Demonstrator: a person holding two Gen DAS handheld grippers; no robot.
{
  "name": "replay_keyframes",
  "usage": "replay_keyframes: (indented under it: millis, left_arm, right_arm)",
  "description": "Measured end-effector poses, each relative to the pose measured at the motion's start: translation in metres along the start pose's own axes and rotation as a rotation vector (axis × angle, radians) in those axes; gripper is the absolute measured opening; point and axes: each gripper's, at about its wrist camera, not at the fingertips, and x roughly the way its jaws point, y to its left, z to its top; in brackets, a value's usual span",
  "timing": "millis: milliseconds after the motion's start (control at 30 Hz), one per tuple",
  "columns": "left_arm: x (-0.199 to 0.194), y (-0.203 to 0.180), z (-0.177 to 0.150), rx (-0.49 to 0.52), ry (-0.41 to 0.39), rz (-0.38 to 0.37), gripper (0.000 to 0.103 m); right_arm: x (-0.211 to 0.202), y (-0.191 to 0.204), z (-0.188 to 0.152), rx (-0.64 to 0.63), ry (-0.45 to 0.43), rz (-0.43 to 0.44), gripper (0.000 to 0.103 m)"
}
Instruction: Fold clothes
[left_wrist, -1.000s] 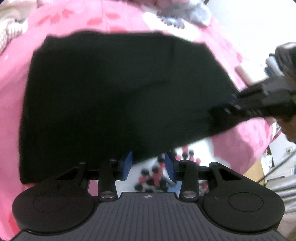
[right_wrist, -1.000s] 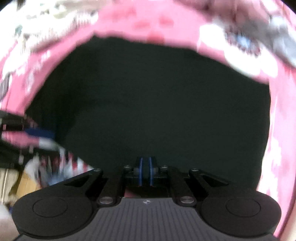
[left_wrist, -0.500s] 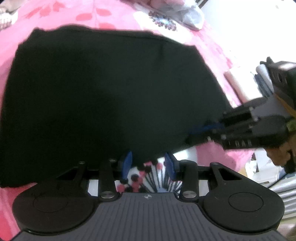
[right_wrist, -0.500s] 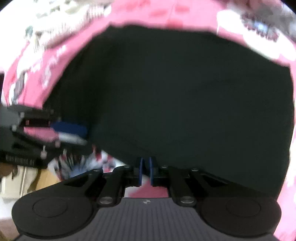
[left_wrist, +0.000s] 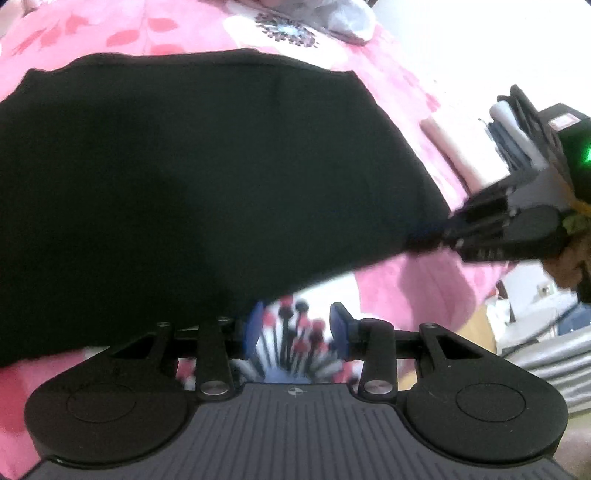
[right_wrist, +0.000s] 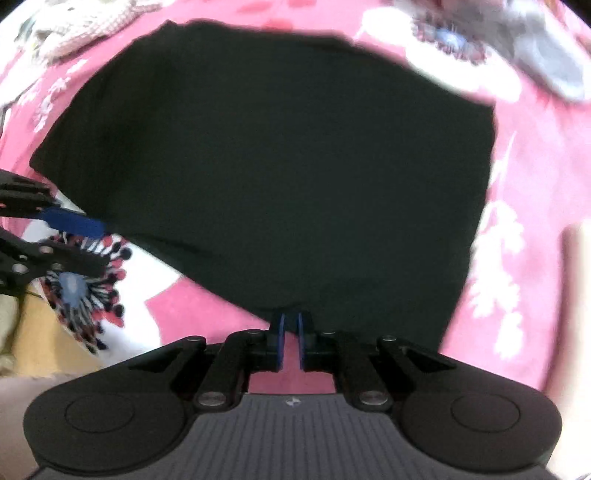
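Since a second before, both grippers had drawn back toward the near edge of the bed, so more of the pink flowered bedspread (right_wrist: 192, 310) showed in front of the black garment (right_wrist: 280, 177). Nearest, the right gripper (right_wrist: 290, 325) had its blue pads pressed nearly together, pinching the garment's near hem. The left gripper (left_wrist: 297, 325) stood half spread over a flower print with nothing between its pads, the near hem just beside its left pad. To fold well, I judged the left should grip that hem too, so both corners travel level and the fold lands square. Beyond lay the garment, flat, dull black, soft and nearly uncreased, with grey cloth (right_wrist: 554, 66) at the far edge.
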Motion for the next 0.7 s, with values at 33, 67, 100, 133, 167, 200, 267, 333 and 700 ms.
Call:
replay_keyframes:
  millis: [33, 67, 100, 133, 167, 200, 267, 333, 700]
  left_arm:
    - [-0.004, 0.0, 0.006, 0.007, -0.018, 0.002, 0.039]
    - [-0.006, 0.001, 0.014, 0.014, -0.043, 0.001, 0.039]
    - [-0.005, 0.002, 0.023, 0.019, -0.063, 0.001, 0.039]
    - [0.0, 0.004, 0.033, 0.019, -0.077, 0.003, 0.04]
    - [0.007, 0.006, 0.042, 0.019, -0.083, 0.006, 0.04]
    - [0.016, 0.007, 0.048, 0.017, -0.074, 0.011, 0.04]
    - [0.032, 0.011, 0.048, -0.008, -0.037, 0.028, 0.04]
    - [0.032, 0.018, 0.033, -0.061, -0.028, 0.023, 0.04]
    - [-0.064, 0.074, -0.025, -0.482, -0.092, 0.165, 0.041]
  right_arm:
    - [-0.007, -0.002, 0.008, -0.023, -0.05, -0.017, 0.006]
    - [-0.003, -0.007, 0.022, -0.023, -0.085, -0.024, 0.006]
    - [0.0, -0.013, 0.037, -0.02, -0.12, -0.031, 0.006]
    - [0.004, -0.018, 0.052, -0.018, -0.155, -0.038, 0.006]
    - [0.008, -0.024, 0.066, -0.015, -0.19, -0.044, 0.006]
    - [0.016, -0.033, 0.066, 0.015, -0.172, -0.066, 0.006]
    - [0.032, -0.052, 0.063, 0.08, -0.13, -0.111, 0.006]
    - [0.025, -0.067, 0.032, 0.168, -0.102, -0.125, 0.006]
    - [-0.031, -0.008, 0.062, 0.143, -0.205, 0.008, 0.007]
